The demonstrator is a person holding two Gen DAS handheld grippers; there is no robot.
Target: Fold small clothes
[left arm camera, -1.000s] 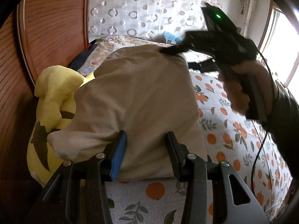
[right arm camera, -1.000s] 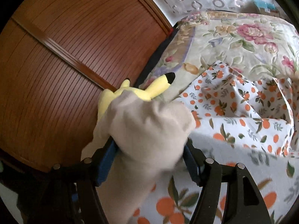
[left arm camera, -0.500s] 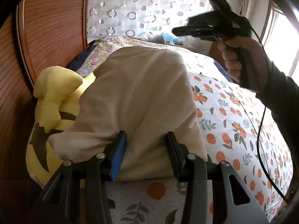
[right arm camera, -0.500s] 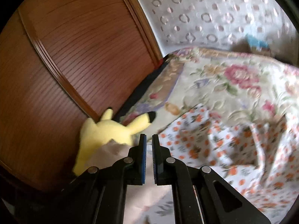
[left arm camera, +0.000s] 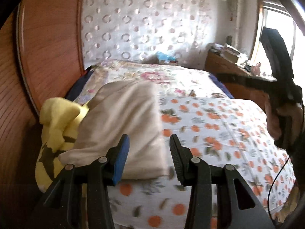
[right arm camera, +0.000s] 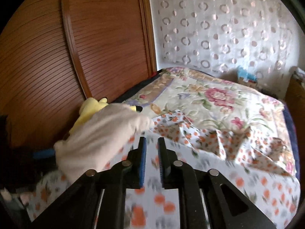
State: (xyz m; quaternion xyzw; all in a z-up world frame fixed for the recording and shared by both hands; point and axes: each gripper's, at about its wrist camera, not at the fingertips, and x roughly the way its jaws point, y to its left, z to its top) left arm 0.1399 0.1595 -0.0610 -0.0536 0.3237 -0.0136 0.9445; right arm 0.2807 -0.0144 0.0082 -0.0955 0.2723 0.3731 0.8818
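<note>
A folded beige garment [left arm camera: 124,126] lies on the orange-print bedsheet [left arm camera: 219,133], leaning against a yellow plush toy [left arm camera: 57,126]. My left gripper [left arm camera: 149,150] is open and empty, just in front of the garment's near edge. My right gripper [right arm camera: 152,148] is nearly closed with a narrow gap and holds nothing. It hovers above the sheet, to the right of the garment [right arm camera: 103,137]. It also shows at the right edge of the left wrist view [left arm camera: 276,80], held up by a hand.
A wooden slatted wardrobe [right arm camera: 57,57] stands along the left of the bed. A floral quilt [right arm camera: 219,99] covers the far half of the bed. A curtain with ring pattern [left arm camera: 143,28] hangs behind. A wooden desk [left arm camera: 228,64] with clutter stands at the far right.
My right gripper let go of the beige garment, shut, and pulled back up and to the right. The garment now rests folded against the plush toy. My left gripper shifted slightly right.
</note>
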